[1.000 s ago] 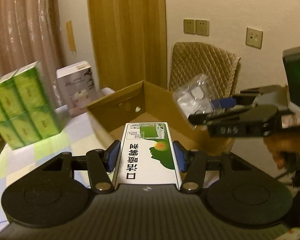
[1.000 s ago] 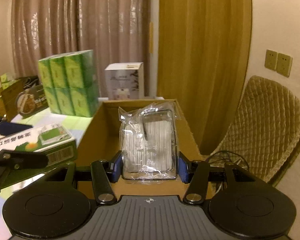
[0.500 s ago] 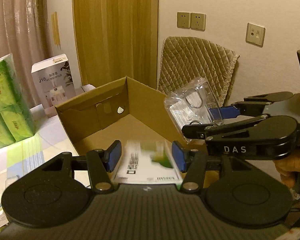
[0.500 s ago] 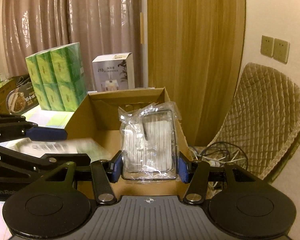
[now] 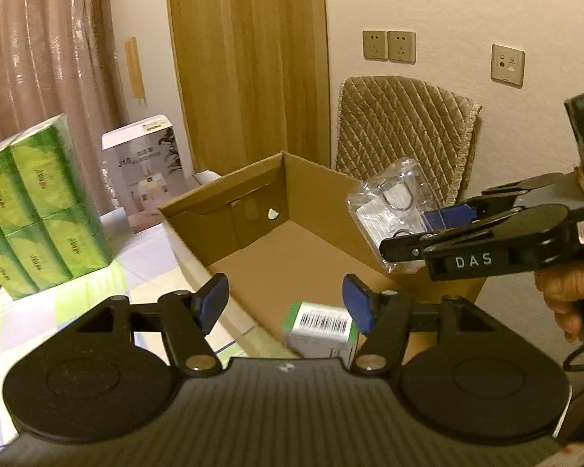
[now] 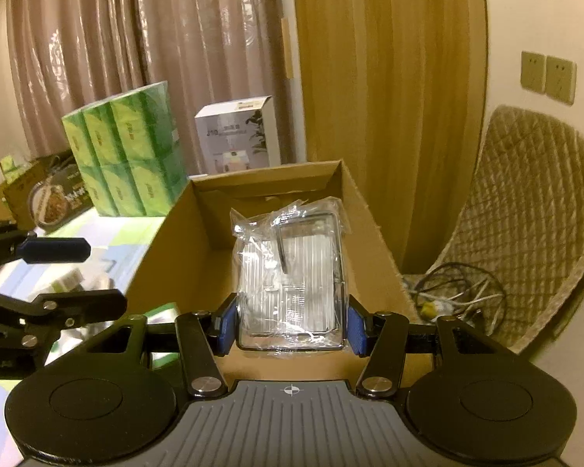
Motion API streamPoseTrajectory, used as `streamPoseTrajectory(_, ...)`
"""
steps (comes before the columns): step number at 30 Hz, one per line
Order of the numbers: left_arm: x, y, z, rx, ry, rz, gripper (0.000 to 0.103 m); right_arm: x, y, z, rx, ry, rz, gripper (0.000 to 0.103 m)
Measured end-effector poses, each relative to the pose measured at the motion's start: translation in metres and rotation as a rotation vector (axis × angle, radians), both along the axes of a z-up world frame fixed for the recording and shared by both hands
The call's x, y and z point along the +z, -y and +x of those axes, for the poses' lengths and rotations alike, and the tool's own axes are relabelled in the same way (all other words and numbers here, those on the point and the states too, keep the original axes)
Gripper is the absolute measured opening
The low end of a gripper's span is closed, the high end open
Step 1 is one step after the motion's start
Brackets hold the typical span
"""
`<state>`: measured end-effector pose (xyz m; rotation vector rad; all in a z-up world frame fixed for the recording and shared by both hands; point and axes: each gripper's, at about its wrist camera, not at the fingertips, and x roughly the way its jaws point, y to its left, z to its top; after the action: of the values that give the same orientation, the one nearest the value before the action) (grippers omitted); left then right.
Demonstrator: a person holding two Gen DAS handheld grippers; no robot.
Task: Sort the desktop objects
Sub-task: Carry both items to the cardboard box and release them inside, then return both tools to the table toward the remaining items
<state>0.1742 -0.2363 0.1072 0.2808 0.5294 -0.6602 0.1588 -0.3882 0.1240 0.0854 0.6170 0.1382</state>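
**Box drop, packet pending**

Left view: left gripper (image 5: 286, 303) stood released, empty, above carton (image 5: 222, 198); box (image 5: 321, 329) inside.

Right view: right gripper (image 6: 292, 321) clenched packet (image 6: 290, 276) over carton (image 6: 266, 177). Next, likely: release it.

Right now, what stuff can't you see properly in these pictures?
- Green and white box in the cardboard box: left wrist view, blurred, lower part hidden by the left gripper body.
- Clear plastic packet: right wrist view, contents unclear through crinkled wrap; the right gripper covers its bottom.
- Dark printed box: right wrist view, mostly hidden behind the green tissue packs.
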Motion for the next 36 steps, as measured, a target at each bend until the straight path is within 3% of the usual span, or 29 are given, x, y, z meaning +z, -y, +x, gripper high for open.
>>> streamPoseTrajectory(3, 0.002, -0.006, -0.005, 0.005, 0.004, 0.003, 0.06, 0.001, -0.002, -0.001, -0.002, 0.016, 0.021, 0.071)
streamPoseTrajectory(23, 0.006, -0.082, -0.028, 0.095, 0.024, 0.035, 0.062, 0.012, -0.03, -0.018, 0.033, 0.089, 0.021, 0.071)
streamPoseTrajectory(28, 0.001, -0.117, -0.034, 0.152, 0.015, 0.061, 0.064, 0.02, -0.051, -0.029, 0.11, 0.163, 0.018, 0.072)
streamPoseTrajectory(36, -0.02, -0.185, -0.044, 0.275, -0.025, 0.081, 0.066, 0.023, -0.103, -0.053, 0.33, 0.257, 0.003, 0.074)
